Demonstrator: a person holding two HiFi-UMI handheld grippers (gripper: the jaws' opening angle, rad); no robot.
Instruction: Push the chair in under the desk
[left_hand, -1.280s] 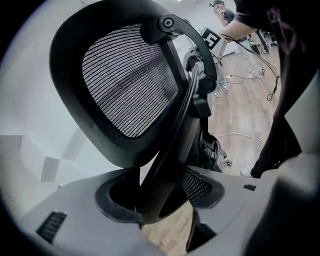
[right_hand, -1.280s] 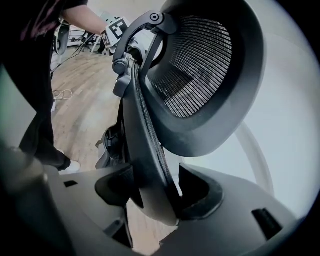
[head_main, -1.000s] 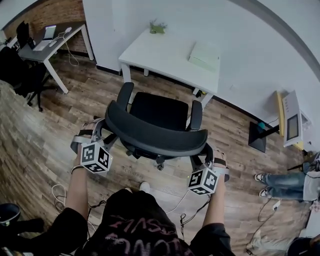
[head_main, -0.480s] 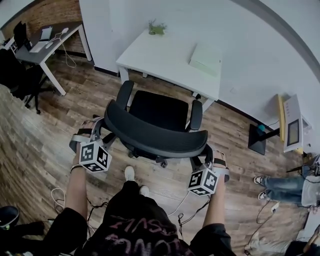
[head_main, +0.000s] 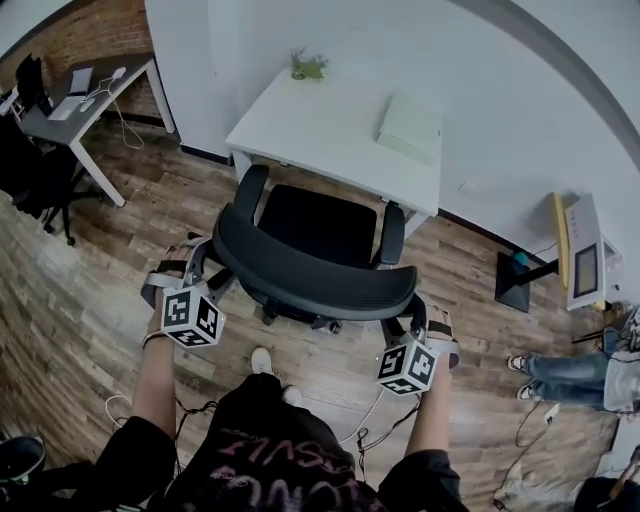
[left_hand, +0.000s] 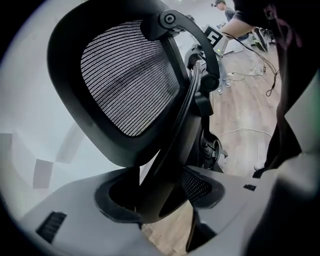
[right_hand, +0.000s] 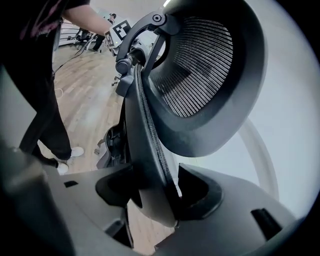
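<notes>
Both forearms are reaching forward and down, elbows bent, each hand wrapping a gripper with its marker cube facing up. The left gripper (head_main: 203, 258) is clamping the left rim of the chair (head_main: 318, 224) backrest, and the right gripper (head_main: 414, 312) is clamping the right rim. Seen in its own view, the left gripper (left_hand: 156, 199) is closing its narrowly parted jaws on the black frame edge. The right gripper (right_hand: 154, 194) is doing the same around the frame and its ribbed mesh seam.

The marker cubes are showing black-and-white square codes. The pink print on the person's black shirt (head_main: 262, 455) is too distorted to read.

The backrest is curving as a glossy black plastic hoop filled with fine striped mesh. The padded seat is lying just ahead of the grippers, between them. The smooth white desk (head_main: 300, 125) is standing beyond it, with the armrest tips reaching its near edge and the seat not yet beneath. Wood-grain planks are running under the grippers.
</notes>
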